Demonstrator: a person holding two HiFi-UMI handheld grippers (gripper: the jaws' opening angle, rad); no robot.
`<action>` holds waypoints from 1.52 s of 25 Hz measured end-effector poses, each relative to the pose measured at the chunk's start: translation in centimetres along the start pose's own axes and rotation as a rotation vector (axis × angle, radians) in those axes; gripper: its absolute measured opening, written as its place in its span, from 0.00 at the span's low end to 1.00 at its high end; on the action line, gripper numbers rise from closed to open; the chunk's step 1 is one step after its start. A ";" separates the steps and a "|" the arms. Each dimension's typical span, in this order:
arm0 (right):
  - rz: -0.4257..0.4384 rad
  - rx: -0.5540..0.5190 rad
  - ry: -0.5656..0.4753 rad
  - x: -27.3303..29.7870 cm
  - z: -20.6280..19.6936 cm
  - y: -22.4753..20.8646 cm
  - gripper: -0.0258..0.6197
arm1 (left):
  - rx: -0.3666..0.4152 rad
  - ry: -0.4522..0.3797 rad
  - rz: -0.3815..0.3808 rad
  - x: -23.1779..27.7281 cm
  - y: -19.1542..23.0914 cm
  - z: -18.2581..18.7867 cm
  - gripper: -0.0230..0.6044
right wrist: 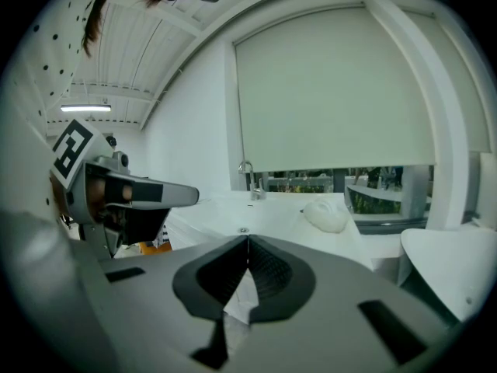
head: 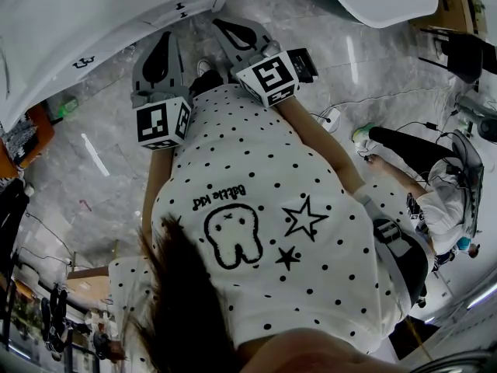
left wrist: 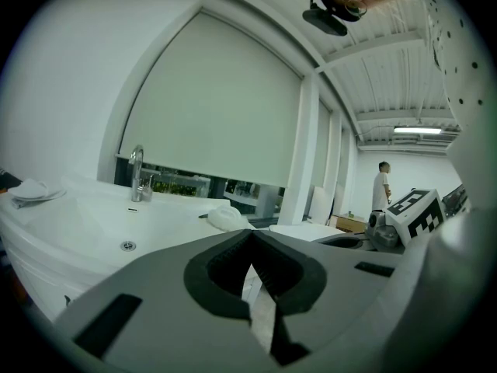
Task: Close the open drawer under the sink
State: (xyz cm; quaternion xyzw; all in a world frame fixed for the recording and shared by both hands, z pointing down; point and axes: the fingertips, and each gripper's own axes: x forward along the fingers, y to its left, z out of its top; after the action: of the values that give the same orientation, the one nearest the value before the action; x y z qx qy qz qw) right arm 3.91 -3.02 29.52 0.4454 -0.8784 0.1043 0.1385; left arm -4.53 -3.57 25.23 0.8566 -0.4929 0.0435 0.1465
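The left gripper [head: 165, 39] is held out from the person's [head: 264, 231] waist, tilted slightly down toward the sink [head: 46, 29]. Its fingers [left wrist: 213, 266] are closed on nothing. Just right of it, the right gripper [head: 224, 25] points the same way, and its fingers [right wrist: 276, 274] are also closed and empty. The cabinet front [head: 124, 41] under the sink faces both grippers; the drawer itself cannot be made out.

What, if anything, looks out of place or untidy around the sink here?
Nothing is damaged or spilled. A crumpled white lump, perhaps a cloth, lies on the sink rim, and a cable trails loose across the floor. No open drawer shows in any view.
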 end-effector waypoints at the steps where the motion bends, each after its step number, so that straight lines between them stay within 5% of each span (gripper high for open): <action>1: 0.000 0.001 0.004 0.0 0.0 0.0 0.06 | 0.000 0.000 0.000 0.0 0.0 0.0 0.04; 38: 0.021 -0.018 0.010 -0.1 -0.1 0.2 0.06 | 0.002 -0.002 -0.001 0.0 -0.3 0.1 0.04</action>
State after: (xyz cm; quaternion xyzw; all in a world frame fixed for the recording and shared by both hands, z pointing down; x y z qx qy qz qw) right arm 3.76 -2.79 29.62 0.4343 -0.8832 0.1001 0.1457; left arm -4.25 -3.45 25.11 0.8570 -0.4926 0.0433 0.1451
